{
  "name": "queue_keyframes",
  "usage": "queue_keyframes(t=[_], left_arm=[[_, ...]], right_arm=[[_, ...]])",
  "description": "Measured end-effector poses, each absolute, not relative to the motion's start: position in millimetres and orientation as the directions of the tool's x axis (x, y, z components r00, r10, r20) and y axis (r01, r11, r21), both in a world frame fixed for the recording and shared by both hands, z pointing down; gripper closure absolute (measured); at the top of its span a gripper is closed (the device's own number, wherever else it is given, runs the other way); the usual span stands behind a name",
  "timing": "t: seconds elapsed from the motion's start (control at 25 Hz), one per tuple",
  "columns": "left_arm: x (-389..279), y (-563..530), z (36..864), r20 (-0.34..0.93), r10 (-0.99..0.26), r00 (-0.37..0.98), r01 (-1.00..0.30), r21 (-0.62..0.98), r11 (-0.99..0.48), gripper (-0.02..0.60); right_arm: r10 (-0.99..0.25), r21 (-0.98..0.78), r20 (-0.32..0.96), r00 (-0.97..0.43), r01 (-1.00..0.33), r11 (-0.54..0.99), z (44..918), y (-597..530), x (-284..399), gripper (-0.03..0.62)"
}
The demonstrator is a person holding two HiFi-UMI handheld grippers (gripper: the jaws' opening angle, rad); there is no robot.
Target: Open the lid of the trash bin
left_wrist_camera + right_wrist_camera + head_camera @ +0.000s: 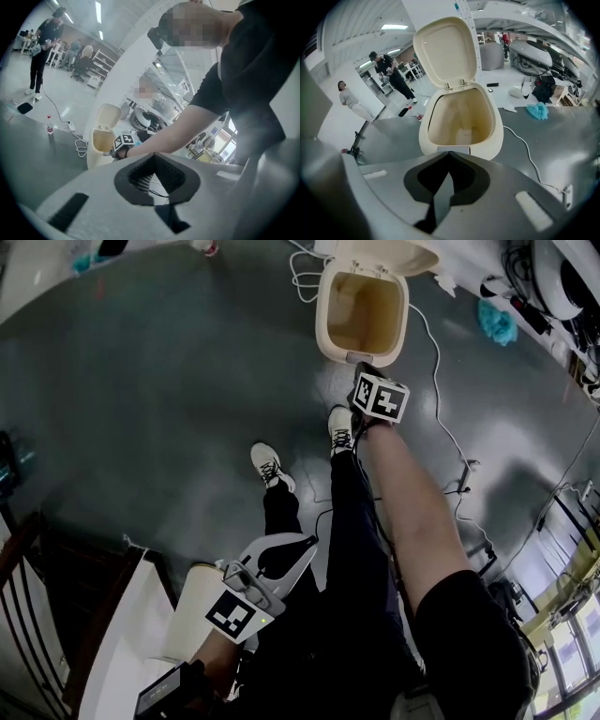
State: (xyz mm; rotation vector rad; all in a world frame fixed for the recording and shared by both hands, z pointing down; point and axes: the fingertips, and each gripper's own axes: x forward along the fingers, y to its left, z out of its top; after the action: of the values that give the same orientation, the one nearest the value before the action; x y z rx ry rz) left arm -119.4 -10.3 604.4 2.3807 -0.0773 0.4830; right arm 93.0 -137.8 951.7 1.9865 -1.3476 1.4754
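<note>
The cream trash bin [323,329] stands on the dark floor at the top of the head view with its lid [384,254] swung up and back, showing an empty inside. My right gripper [364,371] is at the bin's front rim, jaws together, holding nothing. In the right gripper view the bin [497,133] fills the middle, the lid [445,51] stands upright, and my right gripper [449,153] has its tips at a grey tab [453,149] on the front rim. My left gripper [302,547] hangs low by the person's legs, shut and empty, well away from the bin [101,143].
A white cable [441,409] runs over the floor right of the bin, and a coil [302,282] lies at its left. A teal cloth [497,322] lies at the upper right. The person's shoes [267,465] stand just before the bin. People [389,70] stand far behind.
</note>
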Motion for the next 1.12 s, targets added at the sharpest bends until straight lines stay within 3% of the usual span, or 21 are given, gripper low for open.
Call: queue_keyframes(t=[0.32,0.68,1.12], left_arm=[[-122.0,-15.0,539.7,0.301,0.063,0.952,-0.125,0.566,-0.815,0.577],[-145.6,-28.0,461.1,0.227,0.051,0.973,-0.112,0.650,-0.751,0.577],[-140.7,-64.1,355.3,0.114,0.078,0.990,0.004,0.537,-0.843,0.577]], right_arm=[[-0.606,-0.316,0.794,-0.036,-0.877,-0.363,851.6,-150.4,78.0,0.586],[-0.813,-0.421,0.573,-0.107,-0.889,-0.179,626.7,-128.6,54.0,0.586],[-0.944,-0.433,0.312,-0.111,-0.901,-0.037,391.6,-76.5,18.8,0.586]])
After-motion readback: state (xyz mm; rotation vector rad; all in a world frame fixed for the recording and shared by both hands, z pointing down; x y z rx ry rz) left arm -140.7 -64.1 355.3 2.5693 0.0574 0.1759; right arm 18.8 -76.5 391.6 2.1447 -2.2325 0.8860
